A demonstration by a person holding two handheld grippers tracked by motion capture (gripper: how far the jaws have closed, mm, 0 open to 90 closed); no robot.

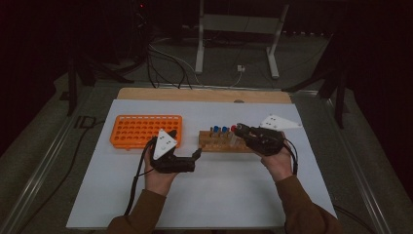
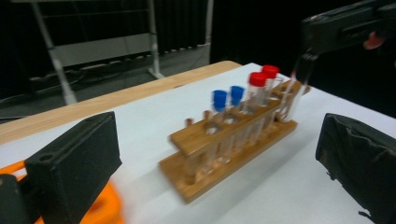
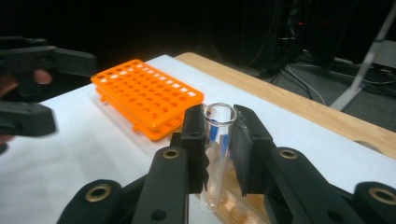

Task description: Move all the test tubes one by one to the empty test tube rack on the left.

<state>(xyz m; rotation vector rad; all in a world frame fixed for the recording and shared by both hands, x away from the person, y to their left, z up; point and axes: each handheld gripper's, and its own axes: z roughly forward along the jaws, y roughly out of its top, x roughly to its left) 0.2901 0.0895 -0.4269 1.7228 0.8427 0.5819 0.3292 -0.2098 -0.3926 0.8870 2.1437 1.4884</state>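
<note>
Uncapped glass test tube (image 3: 215, 154), clear and empty, stands upright at the centre of the right gripper view, pinched between the two black jaws of the right gripper (image 3: 218, 148), which are clenched on its upper part just under the open rim. That high grip leaves the tube's round bottom free, which suits lowering it into a hole or lifting it out; which of the two cannot be told.

In the high view the right gripper (image 1: 242, 130) sits right of centre, over the right end of a wooden tube rack (image 1: 225, 142). The left gripper view shows the tube (image 2: 293, 95) at the upper right, hanging by the rack's far end, its lower part seemingly between the two wooden shelves.

The rack (image 2: 229, 144) holds capped tubes, two blue (image 2: 228, 96) and two red (image 2: 264, 75), with empty holes at its near end.

The left gripper (image 1: 194, 157), lower centre of the high view, has its jaws spread wide and grasps nothing; it points at the rack, likely ready to steady it.

An orange perforated rack (image 1: 146, 131) lies at centre left, empty, a likely destination for tubes.
</note>
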